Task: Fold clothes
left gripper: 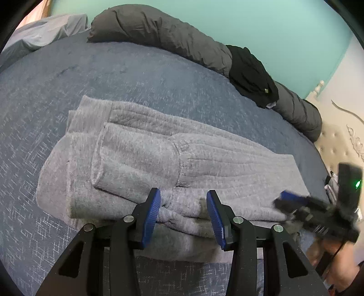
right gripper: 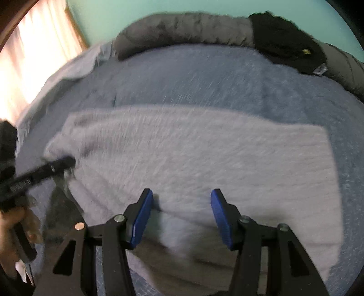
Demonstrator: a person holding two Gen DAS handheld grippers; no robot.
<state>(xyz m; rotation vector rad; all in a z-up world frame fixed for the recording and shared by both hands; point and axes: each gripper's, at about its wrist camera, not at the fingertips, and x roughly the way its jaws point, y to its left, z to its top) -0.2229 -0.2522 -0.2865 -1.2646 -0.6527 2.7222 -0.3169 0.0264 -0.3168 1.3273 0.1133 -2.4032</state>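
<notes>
- So the grey sweater [left gripper: 145, 159] is lying folded up on the blue bedspread [left gripper: 136, 75], roughly mid-bed, with one ribbed cuff laid across the top of the bundle.
- Left gripper [left gripper: 183, 216] is parked at the near edge of the sweater. Its blue pads [left gripper: 152, 218] stand apart with a bunched ridge of the knit running between them. Can't honestly tell if the pads are pressing on that fabric or just sitting around it, so I'm not calling it a grip.
- Right gripper [right gripper: 180, 217] hovers over the near edge of the sweater too, toward the sweater's other end. Jaws spread, nothing pinched between them, just sweater underneath. That whole view is smeared with blur.
- From the left camera the right gripper shows up as a blurry black and blue shape at the sweater's right end, with the person's hand [left gripper: 327, 255] behind it.
- From the right camera the left gripper pokes in at the sweater's left end.
- Beyond the sweater, along the far side of the bed, there's a rolled dark grey duvet [left gripper: 159, 34] with a black garment [left gripper: 252, 75] draped on it.
- Past the sweater's left end, a light blue sheet [left gripper: 45, 31] is rumpled at the bed's corner.
- Teal wall [left gripper: 250, 20] behind the duvet.
</notes>
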